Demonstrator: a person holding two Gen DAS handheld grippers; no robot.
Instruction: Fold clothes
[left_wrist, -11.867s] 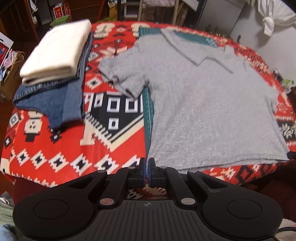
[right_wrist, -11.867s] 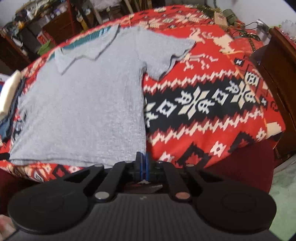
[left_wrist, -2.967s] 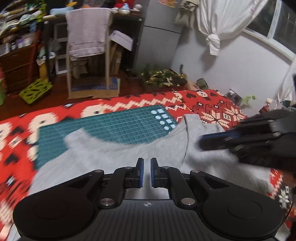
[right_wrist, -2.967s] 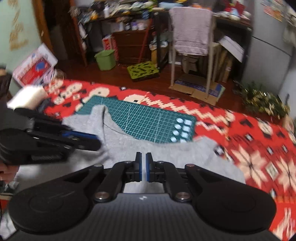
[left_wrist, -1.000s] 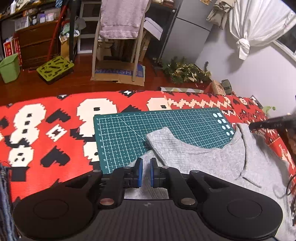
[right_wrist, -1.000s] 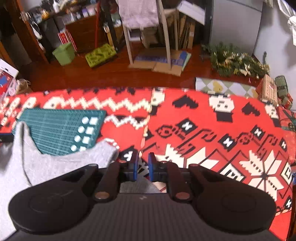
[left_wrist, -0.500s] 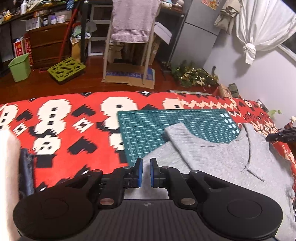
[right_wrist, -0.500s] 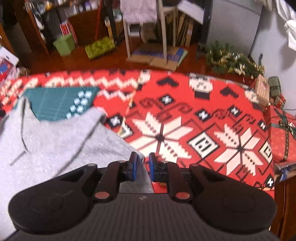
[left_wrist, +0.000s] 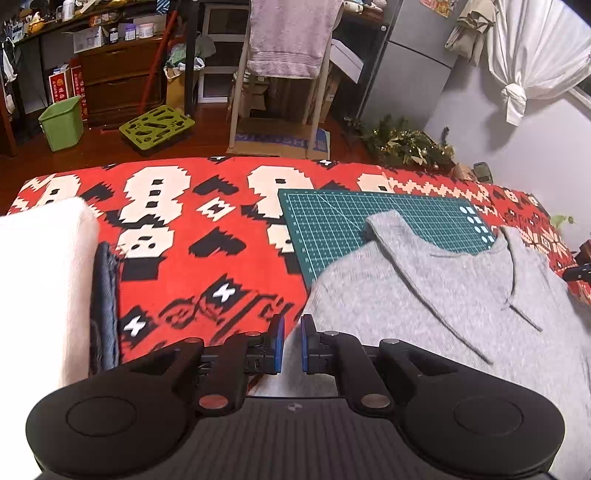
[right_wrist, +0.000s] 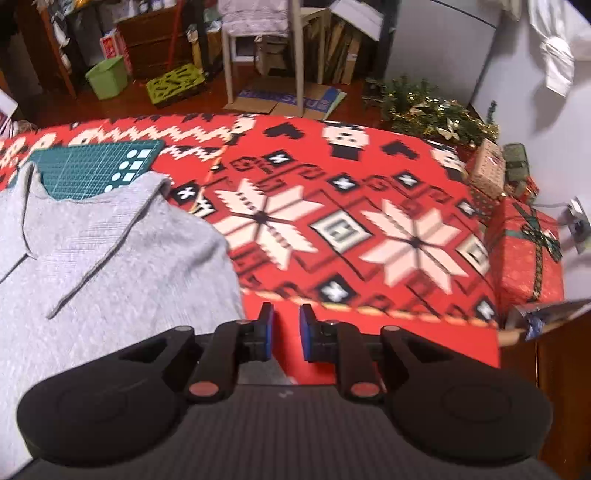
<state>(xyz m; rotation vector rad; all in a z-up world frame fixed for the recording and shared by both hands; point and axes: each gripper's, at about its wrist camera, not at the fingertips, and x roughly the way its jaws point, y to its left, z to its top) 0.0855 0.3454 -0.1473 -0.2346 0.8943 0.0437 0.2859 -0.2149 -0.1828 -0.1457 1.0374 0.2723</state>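
Left wrist view: grey shirt lies on the red patterned cloth, collar over the green cutting mat.
Left gripper: fingers slightly apart, nothing between them, at the shirt's left edge. Right gripper: fingers apart, empty, just beside the shirt's right edge. Folded white garment on folded denim, far left.

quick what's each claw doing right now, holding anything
left claw: open, holding nothing, at the grey shirt's edge
right claw: open, holding nothing, beside the shirt

Two low forward wrist views; shared grey shirt collar
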